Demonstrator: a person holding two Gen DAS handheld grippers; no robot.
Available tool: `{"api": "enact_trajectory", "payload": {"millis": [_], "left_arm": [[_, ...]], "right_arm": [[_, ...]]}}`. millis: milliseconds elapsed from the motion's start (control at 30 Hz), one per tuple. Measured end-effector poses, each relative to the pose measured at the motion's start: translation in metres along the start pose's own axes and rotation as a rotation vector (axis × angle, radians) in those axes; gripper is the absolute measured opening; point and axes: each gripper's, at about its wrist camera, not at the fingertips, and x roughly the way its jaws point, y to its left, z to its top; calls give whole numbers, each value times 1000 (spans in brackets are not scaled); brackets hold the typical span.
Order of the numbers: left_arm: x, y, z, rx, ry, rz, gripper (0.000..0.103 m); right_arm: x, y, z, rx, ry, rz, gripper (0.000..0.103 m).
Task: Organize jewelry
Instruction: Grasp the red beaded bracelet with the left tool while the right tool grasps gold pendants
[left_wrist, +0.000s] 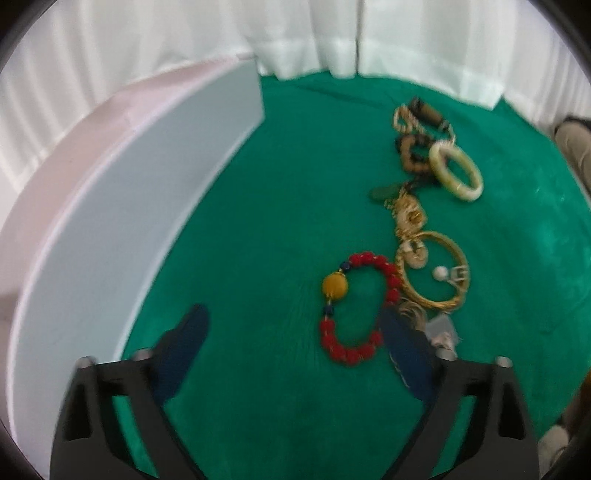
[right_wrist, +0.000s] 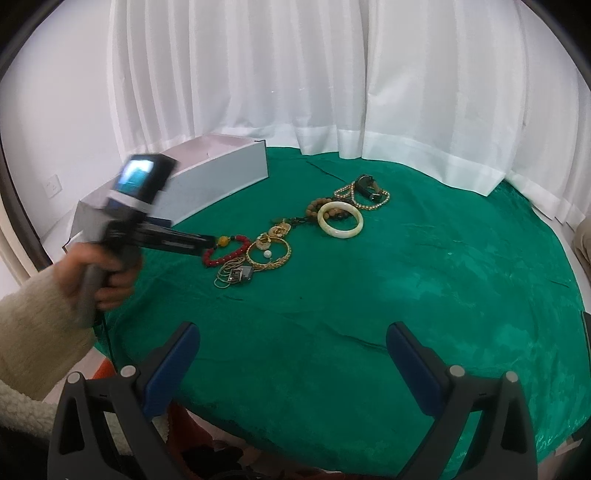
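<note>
A line of jewelry lies on the green cloth. Nearest is a red bead bracelet (left_wrist: 354, 308) with a yellow bead; it also shows in the right wrist view (right_wrist: 227, 249). Beside it are a gold bangle (left_wrist: 434, 273), a gold chain pile (left_wrist: 408, 214), a pale jade bangle (left_wrist: 456, 170), brown bead bracelets (left_wrist: 412, 153) and a watch (right_wrist: 369, 184). My left gripper (left_wrist: 291, 325) is open, low over the cloth, with the red bracelet near its right finger (left_wrist: 402, 347). My right gripper (right_wrist: 293, 339) is open and empty, near the table's front edge.
A white box (left_wrist: 122, 206) stands at the left of the table, close to my left gripper; it also shows in the right wrist view (right_wrist: 218, 177). White curtains (right_wrist: 332, 81) hang behind the table. A small silver piece on thin chains (right_wrist: 236, 275) lies nearest the front.
</note>
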Motion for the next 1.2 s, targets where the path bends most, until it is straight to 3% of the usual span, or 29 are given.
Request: {"api": "enact_trajectory", "payload": {"millis": [100, 167, 233, 300, 467, 667, 700, 833, 933, 1100, 1200], "left_arm": [[19, -1, 4, 2, 48, -24, 68], [18, -4, 5, 16, 17, -43, 55], [15, -10, 4, 58, -3, -76, 17], [10, -14, 4, 74, 2, -62, 15], [-24, 10, -12, -54, -39, -132, 15], [-60, 46, -38, -183, -70, -175, 15], [-63, 50, -42, -195, -73, -174, 15], [-65, 53, -49, -225, -74, -142, 15], [-63, 56, -54, -245, -70, -135, 15], [-65, 53, -56, -251, -85, -120, 15], [-71, 52, -56, -246, -95, -105, 15]], "right_arm": [[-1, -7, -2, 22, 2, -6, 103], [1, -11, -2, 40, 9, -4, 103], [5, -16, -2, 66, 21, 6, 103], [9, -19, -1, 82, 33, 21, 103], [21, -37, 13, 136, 40, 72, 103], [97, -51, 53, 235, 205, 227, 102], [113, -49, 61, 240, 226, 248, 99], [188, -36, 97, 291, 321, 278, 67], [241, -21, 116, 322, 381, 256, 67], [293, 5, 129, 273, 444, 100, 66], [297, 25, 134, 174, 475, 14, 27]]}}
